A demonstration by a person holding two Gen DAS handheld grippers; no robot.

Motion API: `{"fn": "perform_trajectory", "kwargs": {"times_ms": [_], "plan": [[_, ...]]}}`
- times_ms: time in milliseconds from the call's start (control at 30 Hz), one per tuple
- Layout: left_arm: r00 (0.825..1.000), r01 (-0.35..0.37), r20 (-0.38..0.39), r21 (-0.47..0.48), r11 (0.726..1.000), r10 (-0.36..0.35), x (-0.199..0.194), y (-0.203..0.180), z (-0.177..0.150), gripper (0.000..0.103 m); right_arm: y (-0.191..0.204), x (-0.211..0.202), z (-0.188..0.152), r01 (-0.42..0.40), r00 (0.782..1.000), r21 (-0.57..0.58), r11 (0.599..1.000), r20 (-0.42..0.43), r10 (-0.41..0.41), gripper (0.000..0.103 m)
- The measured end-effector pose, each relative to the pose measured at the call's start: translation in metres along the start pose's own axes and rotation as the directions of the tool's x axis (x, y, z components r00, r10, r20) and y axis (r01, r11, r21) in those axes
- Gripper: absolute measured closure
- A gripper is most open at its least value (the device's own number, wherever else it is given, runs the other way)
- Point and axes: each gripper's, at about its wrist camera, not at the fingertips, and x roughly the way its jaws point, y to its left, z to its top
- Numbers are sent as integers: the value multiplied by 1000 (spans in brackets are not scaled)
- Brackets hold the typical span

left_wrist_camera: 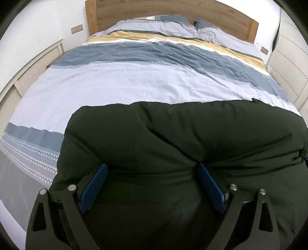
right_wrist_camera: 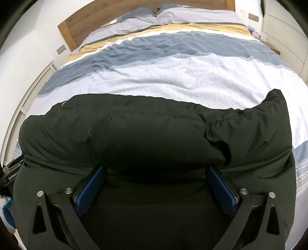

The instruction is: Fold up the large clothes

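- A bulky dark green padded coat [left_wrist_camera: 182, 138] is lying across the foot end of the bed [left_wrist_camera: 119, 84], filling the 6 o'clock half of both wrist views, with its puffy upper layer already doubled over toward the viewer
- The left tongs [left_wrist_camera: 152, 173] are standing wide, the blue pads [left_wrist_camera: 95, 184] spread at 7 and 5 o'clock of the view, with a ridge of coat fabric lying between them; nothing is pinched
- The right tongs [right_wrist_camera: 156, 175] are likewise standing wide over the coat's near edge, their blue pads [right_wrist_camera: 221, 188] flanking the fabric without closing on it
- A sleeve or corner of the coat [right_wrist_camera: 277, 107] is sticking up toward 2 o'clock in the right wrist view, looser than the rest
- The striped duvet [right_wrist_camera: 173, 80] is stretching away toward the wooden headboard [left_wrist_camera: 173, 11] at 12 o'clock, with pillows [left_wrist_camera: 217, 32] bunched beneath it
- The step in hand is looking like the pause between folds: one fold seems made, and both tongs are hovering at the folded edge
- The next move is probably calling for both tongs to close on the thick edge together and carry it toward 12 o'clock, with the puffy filling likely springing back unless pressed flat
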Motion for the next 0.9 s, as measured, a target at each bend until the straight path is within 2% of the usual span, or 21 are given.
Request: {"fn": "perform_trajectory", "kwargs": {"times_ms": [333,400,500,600,733,833,900], "plan": [[999,-39,1,7,999,39,-15,-1,-7,7,0,-7,-5,18,1000,1,1000,-3,-18,1],[998,-57,31,15,998,56,-30,-3,-10,7,2,-15,-7,43,999,-2,999,6,-43,1],[995,-38,94,36,999,35,-58,-10,-16,7,13,-38,-10,86,995,-49,995,59,-83,1],[992,-12,123,44,999,7,-78,-18,-25,7,29,-65,-17,54,992,-97,994,117,-43,1],[994,18,110,43,999,-23,-80,-25,-37,7,50,-89,-30,18,989,-150,988,151,5,1],[996,26,85,24,999,-28,-68,-24,-43,7,54,-86,-40,-3,990,-150,989,138,23,1],[996,34,79,11,999,-35,-62,-23,-45,7,50,-69,-47,14,994,-137,990,107,1,1]]}}
